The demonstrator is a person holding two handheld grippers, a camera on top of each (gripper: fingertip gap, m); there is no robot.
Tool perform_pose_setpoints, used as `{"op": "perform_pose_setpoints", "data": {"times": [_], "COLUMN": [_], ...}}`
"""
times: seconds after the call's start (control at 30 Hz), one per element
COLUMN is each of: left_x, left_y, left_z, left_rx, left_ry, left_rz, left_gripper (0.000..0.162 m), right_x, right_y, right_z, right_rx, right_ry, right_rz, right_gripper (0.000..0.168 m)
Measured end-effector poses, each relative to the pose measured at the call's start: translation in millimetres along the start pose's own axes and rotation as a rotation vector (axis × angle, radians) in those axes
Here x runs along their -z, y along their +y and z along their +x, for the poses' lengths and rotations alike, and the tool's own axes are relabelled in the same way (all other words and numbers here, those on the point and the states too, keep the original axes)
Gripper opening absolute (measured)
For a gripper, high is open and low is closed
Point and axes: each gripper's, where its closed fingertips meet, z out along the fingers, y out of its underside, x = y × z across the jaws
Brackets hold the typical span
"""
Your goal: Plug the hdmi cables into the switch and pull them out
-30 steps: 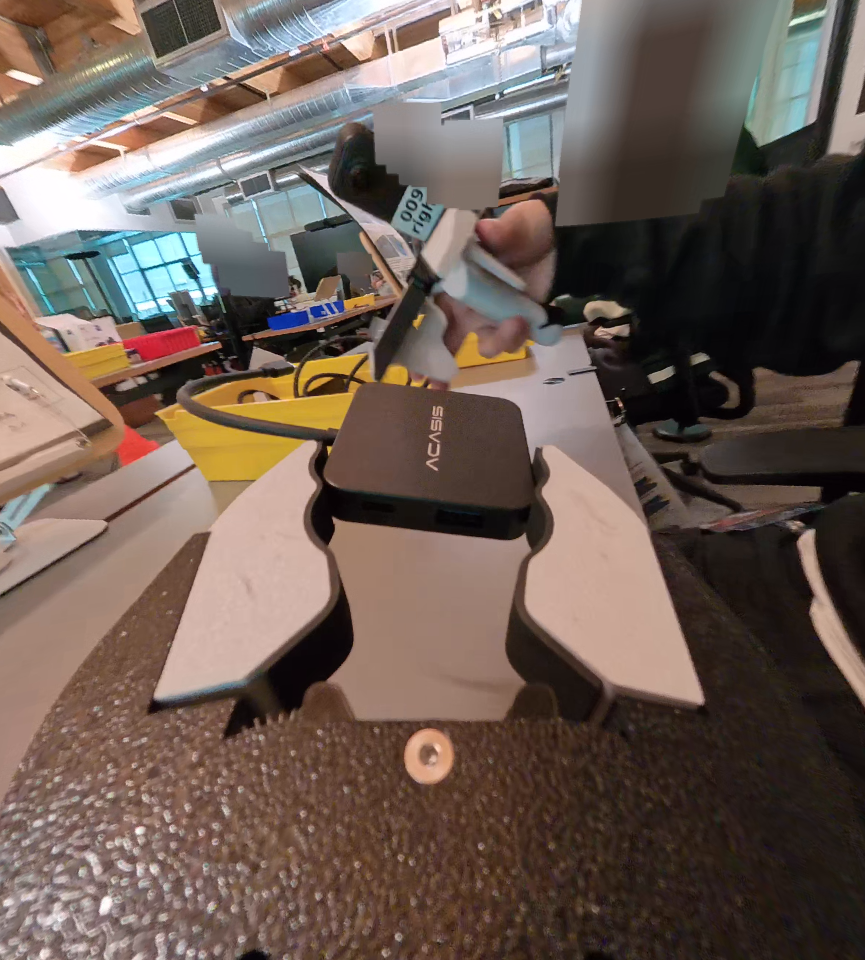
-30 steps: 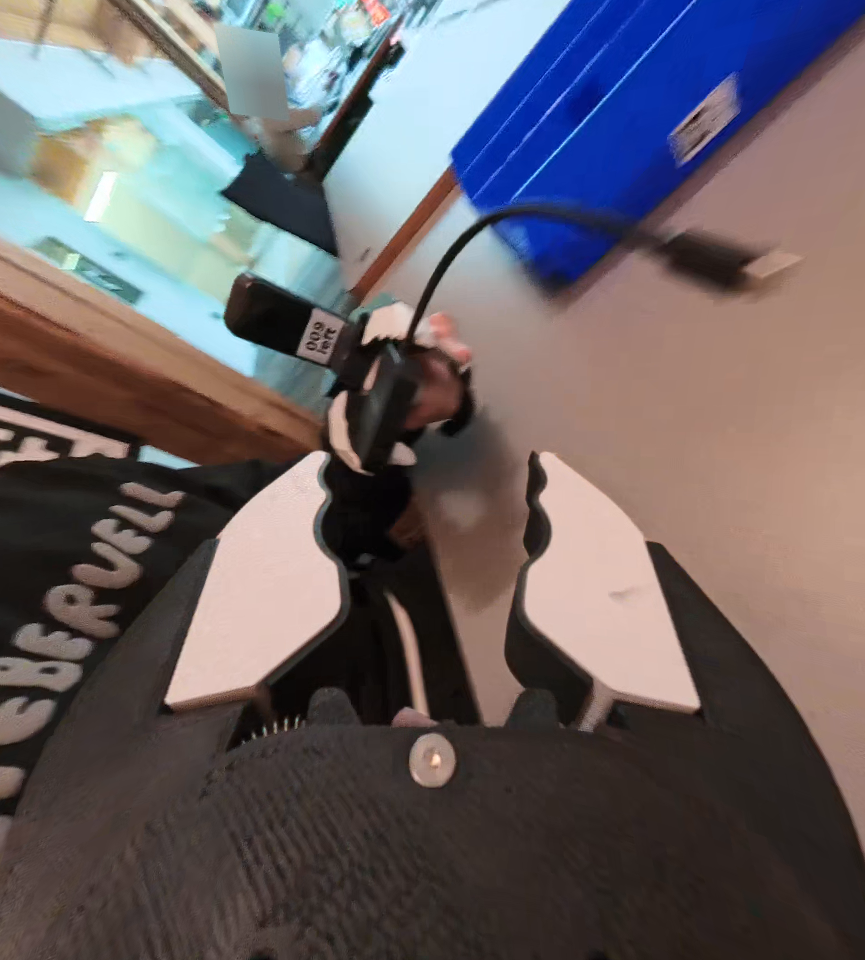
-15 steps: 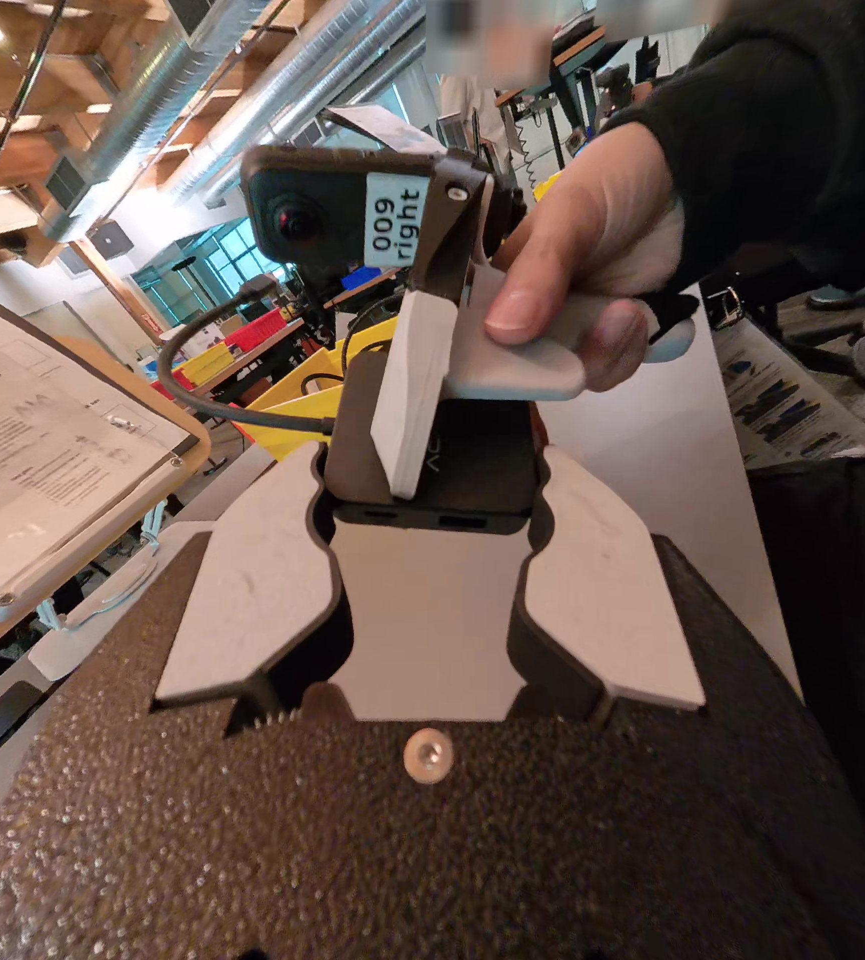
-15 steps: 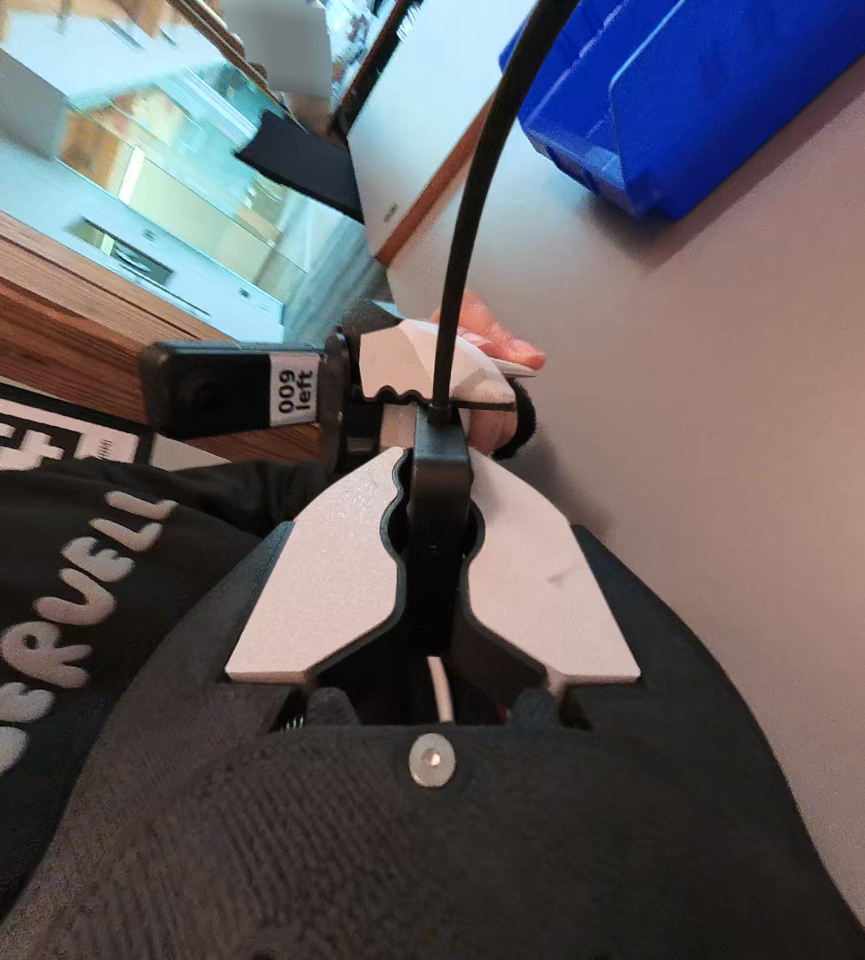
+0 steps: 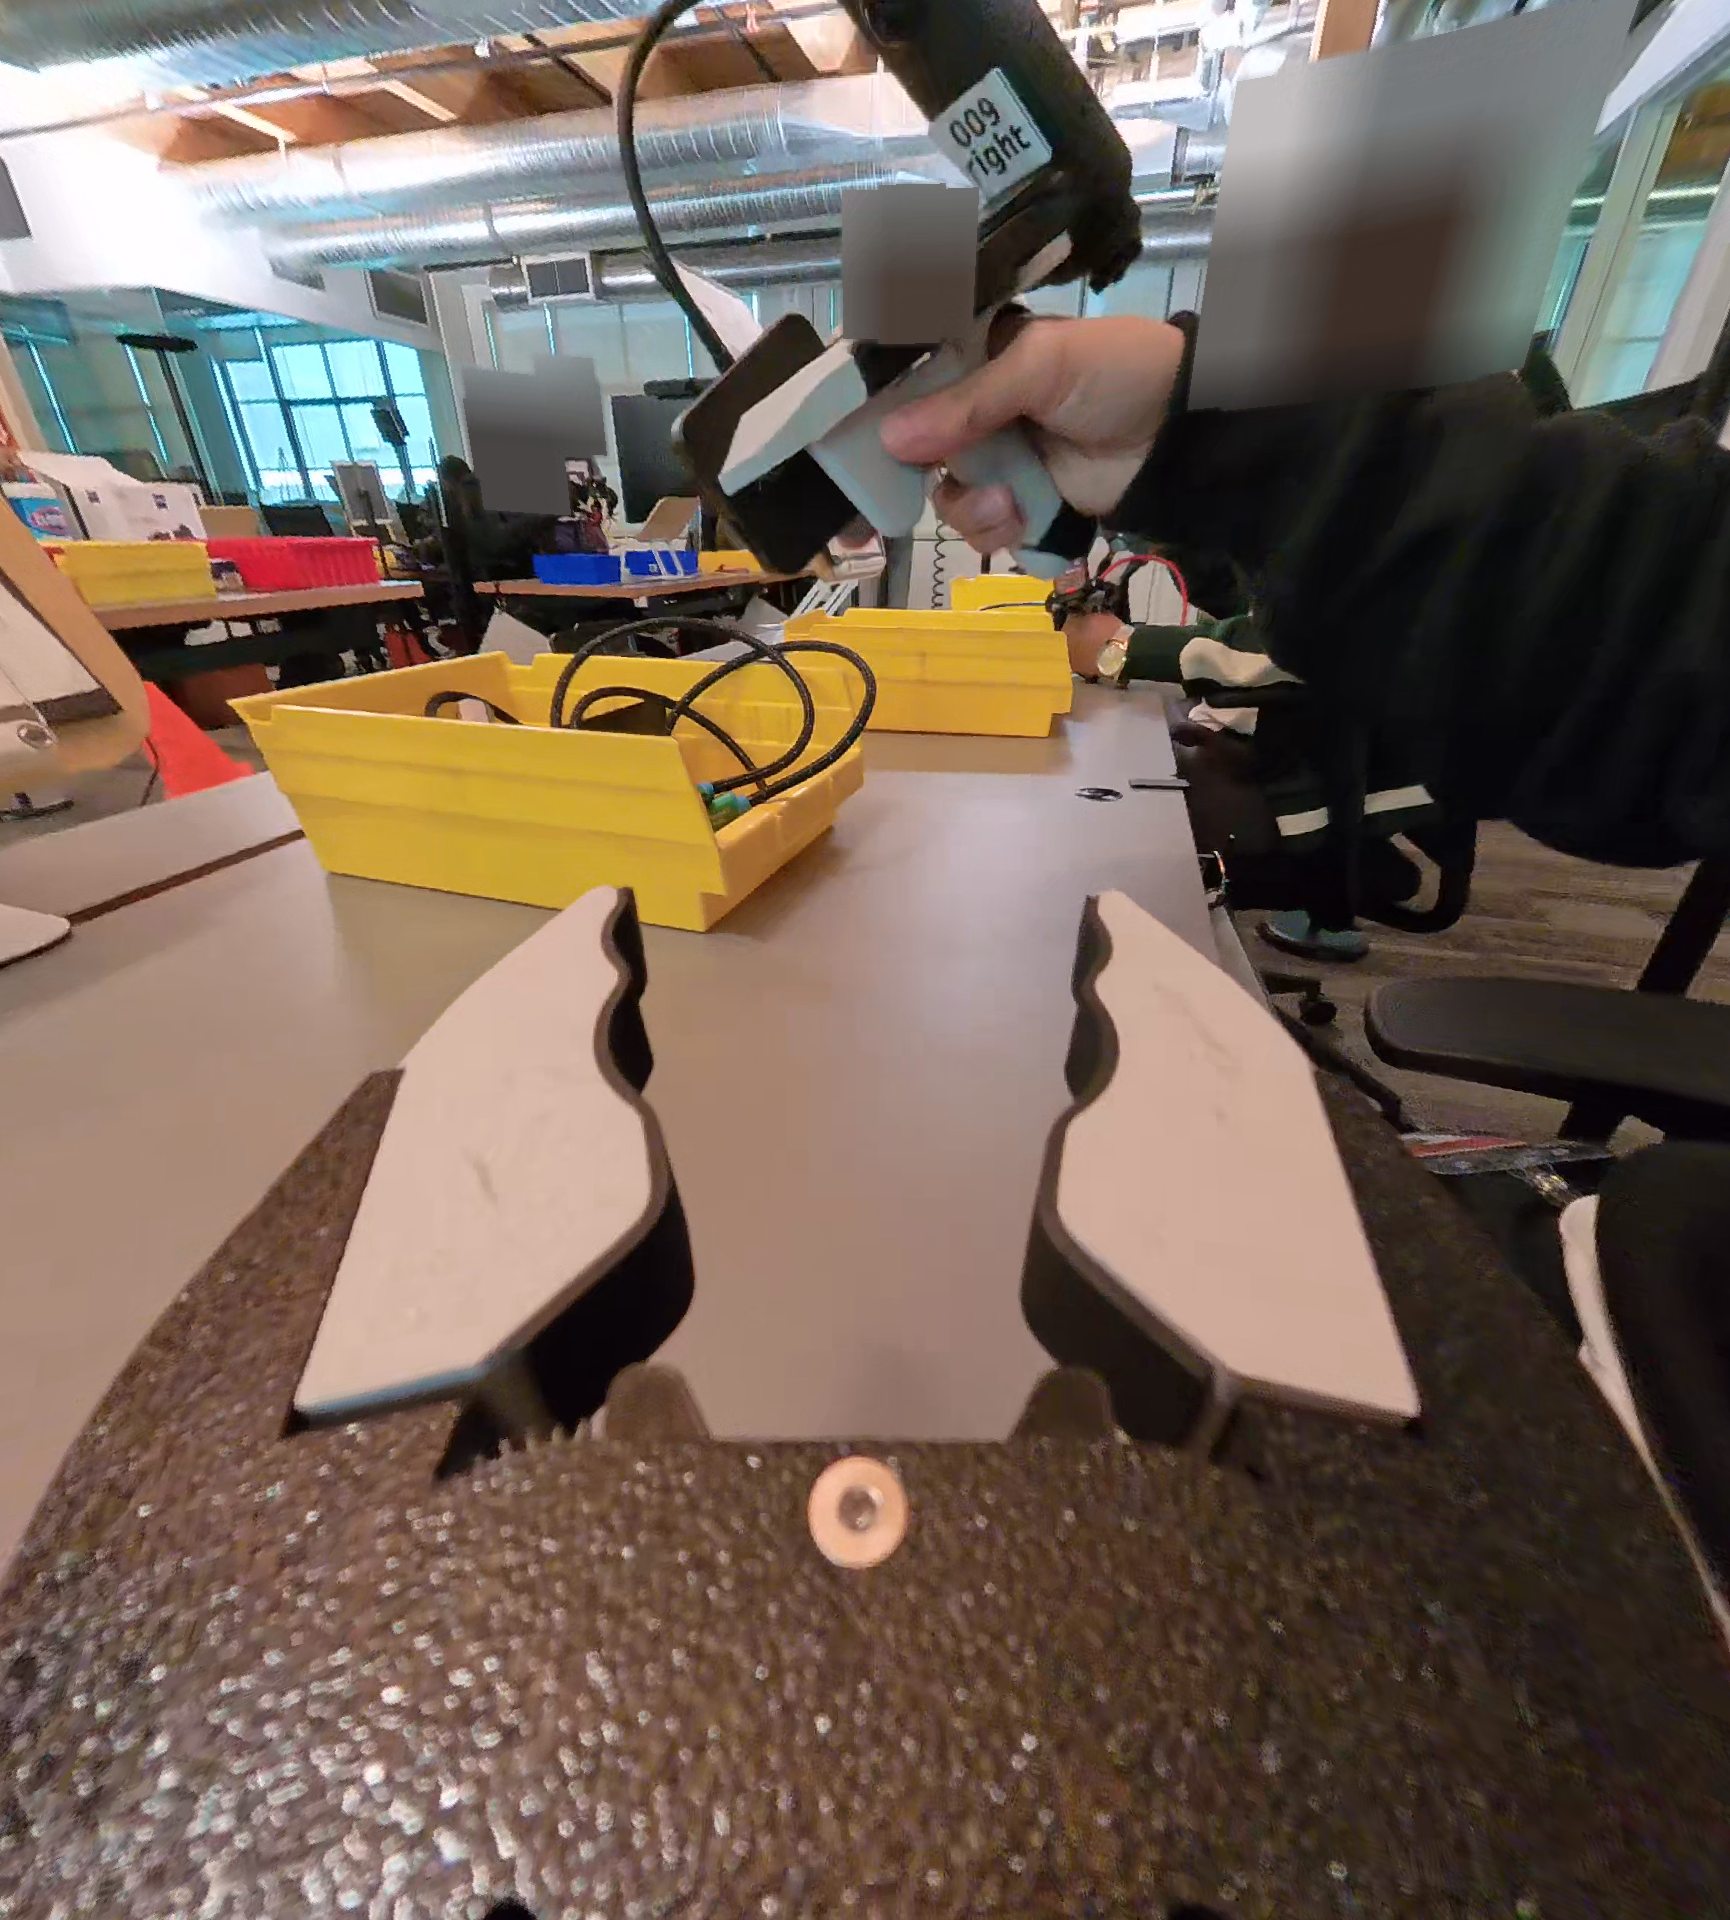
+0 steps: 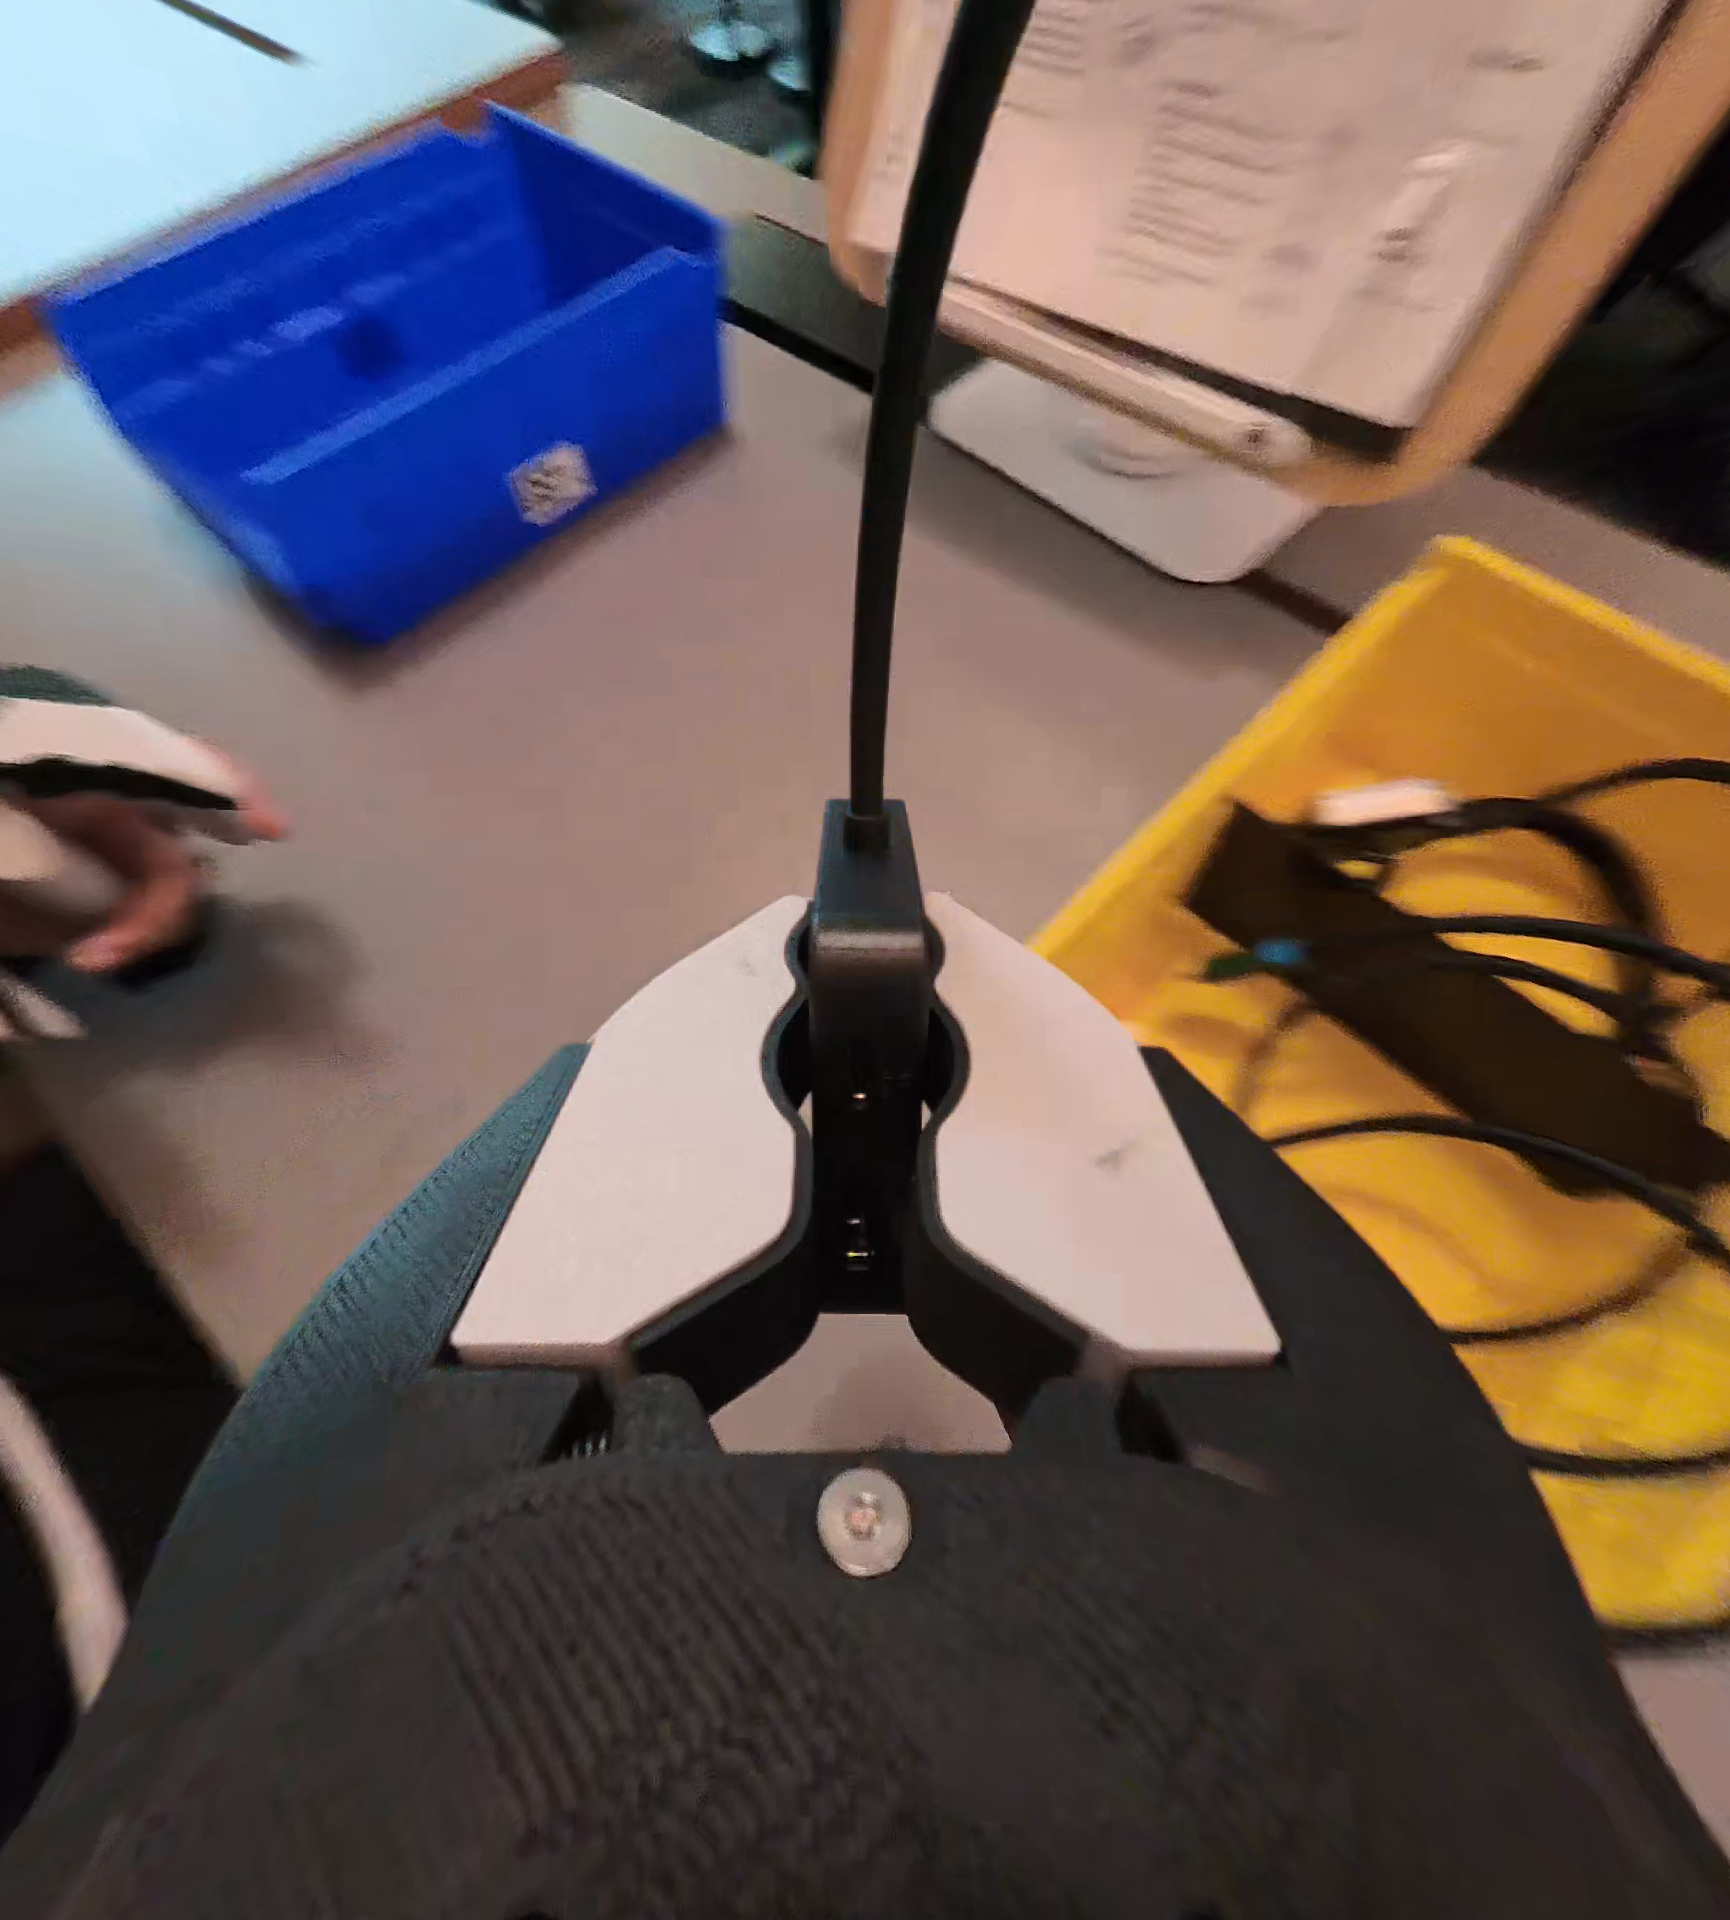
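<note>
Holding the black switch pinched edge-on above the table, the right gripper carries it with its cable attached. The left gripper is spread wide and holds nothing. I judge no HDMI cable is plugged yet; next the switch must be set down near the yellow bin.

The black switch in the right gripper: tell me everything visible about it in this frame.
The switch is a slim, flat box of matte black plastic with rounded corners. The right gripper is shut on its broad faces and holds it in the air above the grey table, apart from the open left gripper. A thick black cable leaves its far end and curves upward. Small port openings show along its near edge. Nothing else touches it.
</note>
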Motion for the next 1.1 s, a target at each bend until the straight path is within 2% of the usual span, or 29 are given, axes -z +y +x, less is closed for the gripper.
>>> {"op": "perform_pose_setpoints", "data": {"times": [0.13,0.27,0.43,0.6,0.67,0.8,0.97,1.03,1.1], "left_x": [0,-1,-5,-7,-8,-6,-2,-1,0], "left_y": [8,13,20,26,26,25,20,20,19], "left_z": [-2,-2,2,7,8,6,3,3,2], "left_rx": [-0.026,0.002,-0.007,-0.032,-0.032,-0.008,0.035,0.049,0.050], "left_ry": [-0.005,0.002,0.024,0.046,0.051,0.059,0.066,0.070,0.068], "left_rz": [-0.025,-0.052,-0.100,-0.139,-0.141,-0.129,-0.093,-0.096,-0.087], "left_gripper": [0.075,0.073,0.072,0.072,0.072,0.072,0.070,0.070,0.071], "right_x": [13,6,-24,-52,-60,-81,-107,-110,-107], "right_y": [8,23,28,34,43,60,78,74,61], "right_z": [72,139,205,257,267,279,272,271,271], "right_rx": [0.105,0.258,0.490,0.619,0.601,0.515,0.420,0.410,0.417], "right_ry": [0.161,0.292,0.329,0.309,0.250,0.196,0.150,0.174,0.207], "right_rz": [-0.076,-0.260,-0.525,-0.801,-0.899,-0.974,-0.952,-0.923,-0.871], "right_gripper": [0.015,0.015,0.015,0.015,0.015,0.015,0.015,0.031,0.038]}}
